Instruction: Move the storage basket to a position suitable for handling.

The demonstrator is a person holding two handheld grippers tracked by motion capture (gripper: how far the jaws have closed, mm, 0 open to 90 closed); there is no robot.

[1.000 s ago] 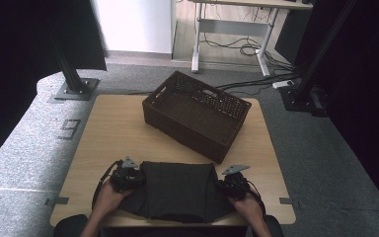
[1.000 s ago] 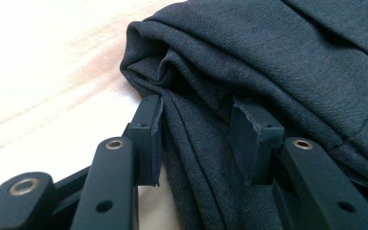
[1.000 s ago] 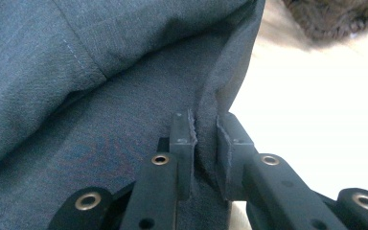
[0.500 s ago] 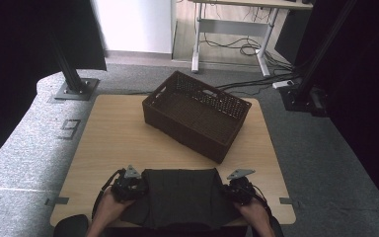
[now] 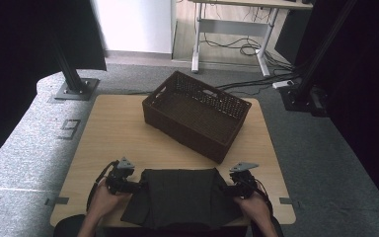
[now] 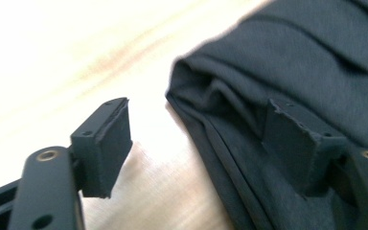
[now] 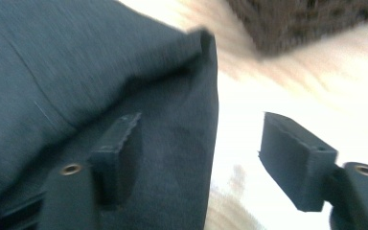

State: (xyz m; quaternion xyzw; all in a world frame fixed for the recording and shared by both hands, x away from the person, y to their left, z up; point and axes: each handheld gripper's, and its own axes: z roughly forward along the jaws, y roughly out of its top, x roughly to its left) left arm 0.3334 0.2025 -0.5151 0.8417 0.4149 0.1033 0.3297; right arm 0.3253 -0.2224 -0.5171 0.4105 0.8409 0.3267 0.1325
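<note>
Pale wood grain covers the table (image 5: 113, 133), which stands on grey carpet (image 5: 24, 148) with a white number marked beside its left edge. Black stands (image 5: 74, 84) rise at the far corners, and a light desk with loose cables (image 5: 242, 47) sits farther back in the room.

A dark brown woven basket (image 5: 196, 112) sits at an angle on the far half of the table, empty, with handle slots in its walls. It is well apart from the grippers.

A dark folded cloth (image 5: 180, 197) lies flat at the near edge of the table, between the two hands, its near part hanging slightly past the edge. It looks matte charcoal, with soft pleat-like folds and a stitched hem.

The left gripper (image 6: 196, 143) stands wide open at the cloth's left edge, one jaw over bare wood, the other over fabric. The right gripper (image 7: 201, 158) is likewise spread wide astride the cloth's right edge, the hem running between its jaws.
</note>
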